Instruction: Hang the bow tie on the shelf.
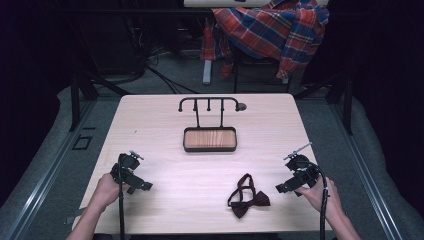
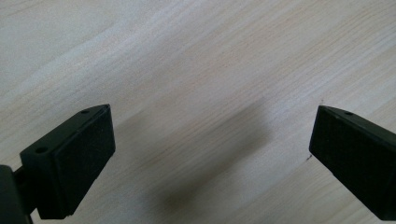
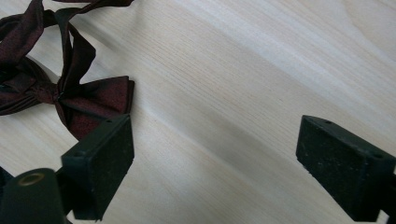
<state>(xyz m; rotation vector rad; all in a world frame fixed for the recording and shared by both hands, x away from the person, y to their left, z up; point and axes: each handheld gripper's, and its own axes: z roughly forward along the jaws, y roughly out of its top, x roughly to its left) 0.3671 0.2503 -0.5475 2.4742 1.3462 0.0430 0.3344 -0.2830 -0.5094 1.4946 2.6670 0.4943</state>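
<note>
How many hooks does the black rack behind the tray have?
4, as far as the high view shows. On the rack: a curved hook at the left end, two short pegs hanging mid-bar, and a curved hook at the right end. The wooden tray stands at its foot.

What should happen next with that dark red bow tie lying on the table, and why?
Probably the right gripper should slide toward the dark red fabric bow tie and close on it. Its jaws stand open and hold nothing, and the tie lies loose on the pale wooden table just beside them.
</note>
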